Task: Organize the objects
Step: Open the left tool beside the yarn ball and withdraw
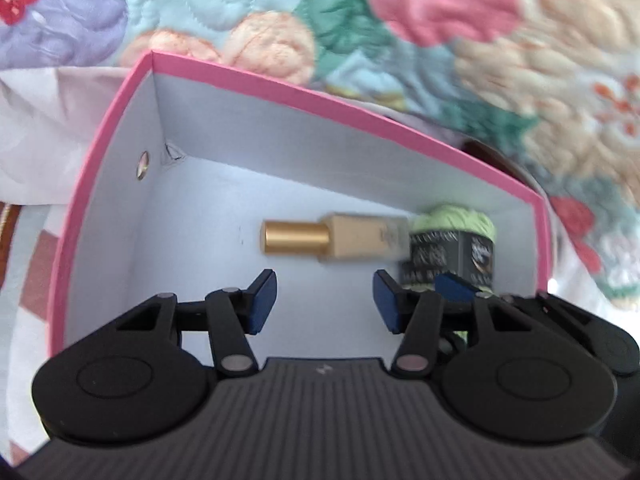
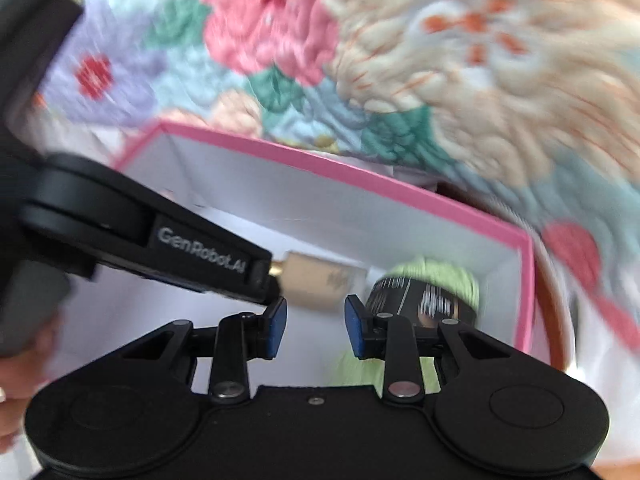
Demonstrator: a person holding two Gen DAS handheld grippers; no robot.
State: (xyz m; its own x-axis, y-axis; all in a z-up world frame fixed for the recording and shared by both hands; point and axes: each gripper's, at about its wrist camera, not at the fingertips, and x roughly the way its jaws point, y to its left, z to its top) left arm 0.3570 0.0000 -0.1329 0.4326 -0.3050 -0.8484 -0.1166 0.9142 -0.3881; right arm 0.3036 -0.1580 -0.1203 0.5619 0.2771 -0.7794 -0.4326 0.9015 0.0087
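Note:
A pink box (image 1: pixel 320 98) with a white inside lies open on the quilt. On its floor lie a beige bottle with a gold cap (image 1: pixel 340 238) and, to the right, a green yarn skein with a dark label (image 1: pixel 448 256). My left gripper (image 1: pixel 325 304) hangs over the box floor, open, with nothing between its pads. My right gripper (image 2: pixel 316 330) stands just before the bottle (image 2: pixel 316 280) and the skein (image 2: pixel 436 276), jaws narrowly apart and empty. One of its blue pads (image 1: pixel 456 288) shows beside the skein in the left wrist view.
A floral quilt (image 1: pixel 400 8) surrounds the box. The left gripper's black finger (image 2: pixel 208 252) crosses the box (image 2: pixel 360 176) from the left, with a hand (image 2: pixel 16 380) below it. A brown round rim (image 2: pixel 550 312) and white cloth (image 1: pixel 40 120) lie beside the box.

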